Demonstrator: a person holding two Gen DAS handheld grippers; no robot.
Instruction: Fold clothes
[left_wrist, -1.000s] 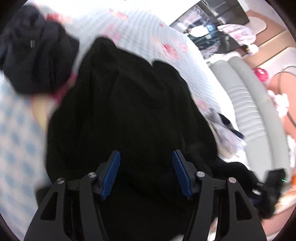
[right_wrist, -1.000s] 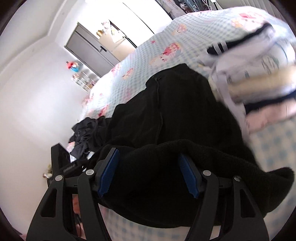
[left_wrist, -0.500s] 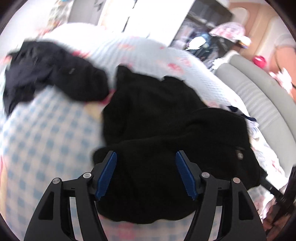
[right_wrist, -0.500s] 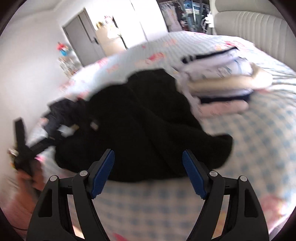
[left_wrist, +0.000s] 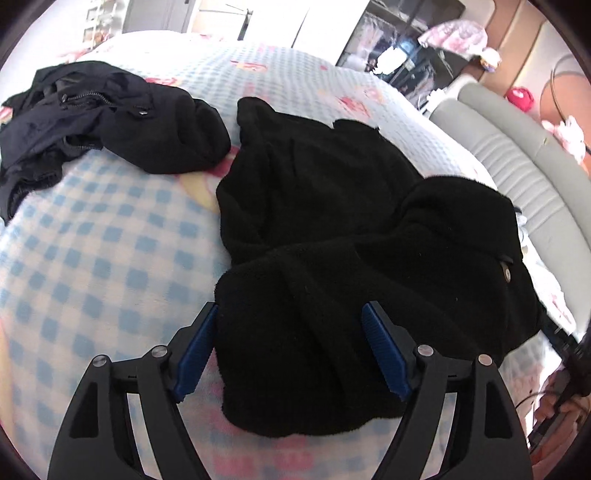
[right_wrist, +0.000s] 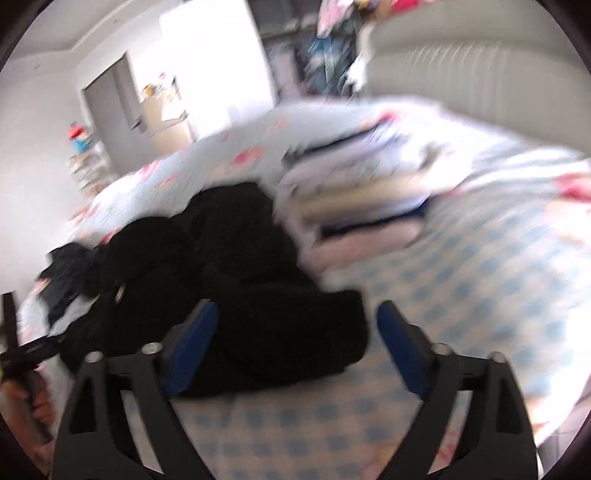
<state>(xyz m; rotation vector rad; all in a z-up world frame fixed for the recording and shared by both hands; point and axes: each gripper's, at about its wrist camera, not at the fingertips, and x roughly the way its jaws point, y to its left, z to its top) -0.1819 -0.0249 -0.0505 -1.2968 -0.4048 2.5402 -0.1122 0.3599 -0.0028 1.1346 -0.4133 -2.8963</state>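
Both grippers opening wide: left gripper and right gripper straddle the black fleece, unclamped, on the bed; folded stack at 1 o'clock.

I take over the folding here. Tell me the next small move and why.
Probably draw both grippers back clear of the black fleece garment. It lies bunched on the checked blanket, and the left gripper and right gripper are opening around its near edge, pads not pressing it. Then regrip.
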